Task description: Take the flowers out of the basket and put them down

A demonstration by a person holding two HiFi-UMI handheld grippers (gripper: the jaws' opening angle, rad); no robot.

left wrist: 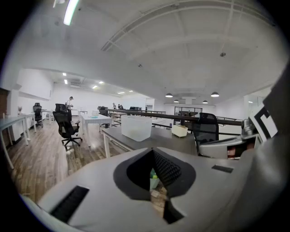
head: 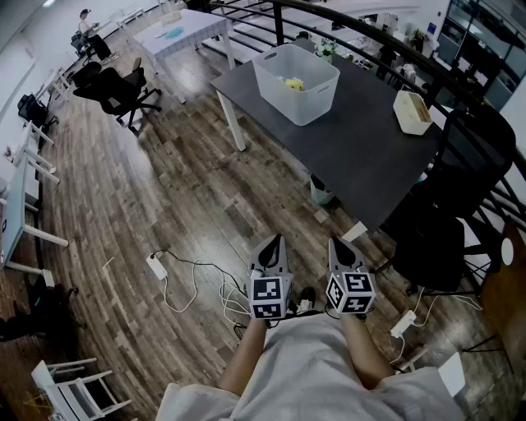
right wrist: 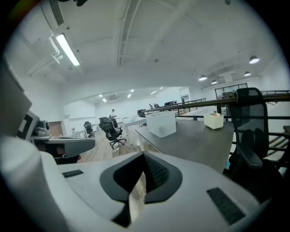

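Left gripper (head: 274,243): held low, close to the body, over the wood floor; jaws clenched down to a thin slit, nothing caught between them.
Right gripper (head: 339,245): carried just beside the left one at the same height; jaws pressed together too, nothing gripped.
Basket (head: 310,105): white and translucent, stood on the far-left part of the dark grey table (head: 362,152), well apart from both grippers.
Flowers (head: 292,83): seen inside the basket as a yellow patch (too small for detail), touched by neither gripper.
Cream box (head: 412,113): set near the table's right edge, apart from the basket.
Black chair (head: 464,164): parked at the table's right side.
Small bin (head: 320,191): placed on the floor under the table's near edge, something green inside.
Power strip (head: 156,265): laid on the floor left of the grippers; white cables are run from it toward the person's feet.
Far left: black office chairs (head: 119,86) and a white table (head: 185,31) are seen, with another person (head: 86,20) in the corner.
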